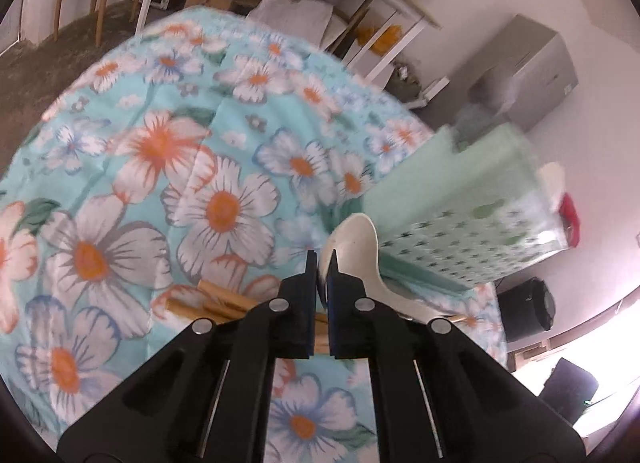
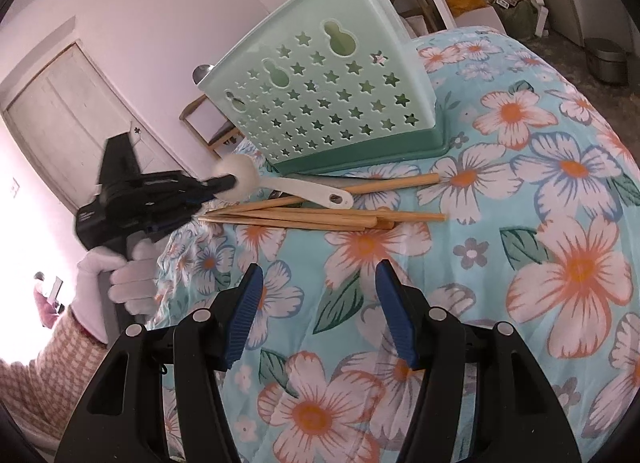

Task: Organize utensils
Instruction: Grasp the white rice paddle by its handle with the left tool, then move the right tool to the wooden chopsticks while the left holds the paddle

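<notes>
Floral tablecloth (image 2: 500,223) across the table, left gripper (image 1: 322,263) clamped on white spoon (image 2: 280,185) at nine o'clock of chopsticks (image 2: 320,217), green holder (image 2: 320,99) at twelve, right gripper (image 2: 320,287) open, empty.

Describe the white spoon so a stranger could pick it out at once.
Find the mint-green basket with star cut-outs on the flowered cloth. Just in front of its base lies a bundle of wooden chopsticks. The white spoon lies over them, its bowl pinched by the left gripper: the only white, broad-ended utensil there.
</notes>
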